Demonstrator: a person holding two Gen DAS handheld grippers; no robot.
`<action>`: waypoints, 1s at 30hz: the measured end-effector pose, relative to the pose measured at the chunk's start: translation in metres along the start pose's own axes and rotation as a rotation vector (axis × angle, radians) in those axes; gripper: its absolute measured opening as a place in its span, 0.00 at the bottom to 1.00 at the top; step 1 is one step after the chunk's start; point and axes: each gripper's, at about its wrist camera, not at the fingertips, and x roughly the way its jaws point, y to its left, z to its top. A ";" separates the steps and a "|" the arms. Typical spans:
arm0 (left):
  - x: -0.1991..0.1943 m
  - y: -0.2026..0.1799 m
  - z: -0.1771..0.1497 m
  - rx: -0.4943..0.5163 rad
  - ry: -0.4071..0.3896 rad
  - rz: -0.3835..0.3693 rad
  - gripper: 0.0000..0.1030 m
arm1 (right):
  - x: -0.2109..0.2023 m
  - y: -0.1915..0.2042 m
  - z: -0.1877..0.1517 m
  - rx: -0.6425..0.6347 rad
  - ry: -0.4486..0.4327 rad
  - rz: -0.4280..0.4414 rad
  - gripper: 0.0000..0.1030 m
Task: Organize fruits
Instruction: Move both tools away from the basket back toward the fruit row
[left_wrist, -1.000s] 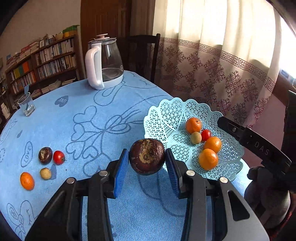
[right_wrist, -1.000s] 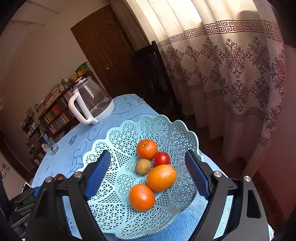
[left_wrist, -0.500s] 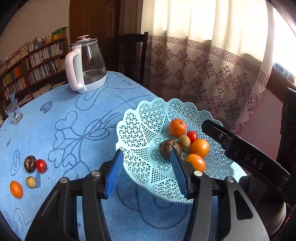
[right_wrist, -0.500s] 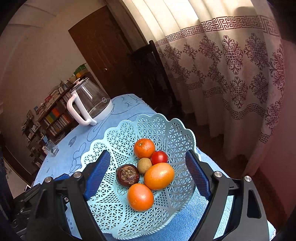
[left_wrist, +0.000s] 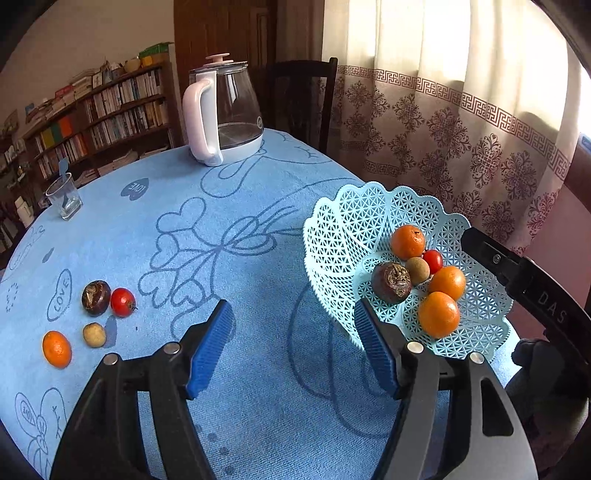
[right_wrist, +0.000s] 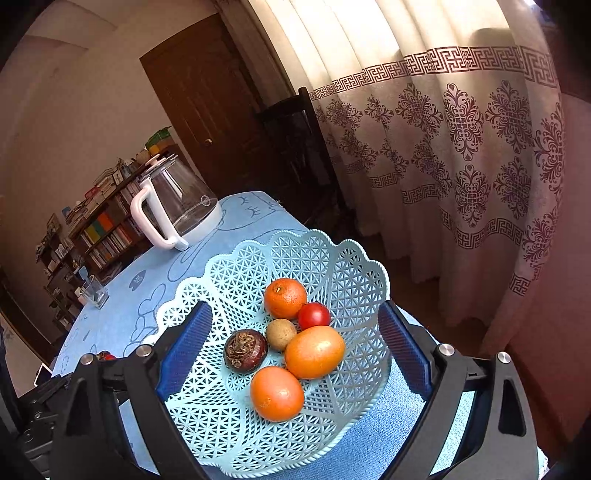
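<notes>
A pale blue lattice basket (left_wrist: 343, 221) (right_wrist: 229, 428) on the blue tablecloth holds three oranges, a red tomato (right_wrist: 314, 315), a small tan fruit (right_wrist: 280, 334) and a dark brown fruit (left_wrist: 390, 282) (right_wrist: 245, 350). My left gripper (left_wrist: 293, 343) is open and empty, left of the basket. My right gripper (right_wrist: 293, 358) is open and empty, its jaws on either side of the basket. On the cloth at left lie a dark fruit (left_wrist: 96, 292), a tomato (left_wrist: 122, 302), a tan fruit (left_wrist: 94, 334) and an orange (left_wrist: 56, 349).
A glass kettle with a white handle (left_wrist: 221, 114) (right_wrist: 173, 210) stands at the table's far side. A small glass (left_wrist: 63, 197) sits far left. A dark chair (left_wrist: 295, 99) and a patterned curtain (left_wrist: 461, 122) are behind the table. Bookshelves line the left wall.
My left gripper let go of the dark brown fruit into the basket, opened wide and drew back to the left. The right gripper barely moved.
</notes>
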 end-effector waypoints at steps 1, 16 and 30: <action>0.000 0.002 -0.001 -0.004 0.002 0.005 0.67 | 0.000 0.001 0.000 -0.003 -0.001 -0.001 0.90; -0.002 0.016 -0.011 -0.020 0.013 0.059 0.75 | 0.002 0.004 -0.001 -0.026 -0.005 -0.018 0.91; -0.002 0.030 -0.017 -0.043 0.027 0.082 0.75 | 0.001 0.007 -0.002 -0.040 -0.015 -0.035 0.91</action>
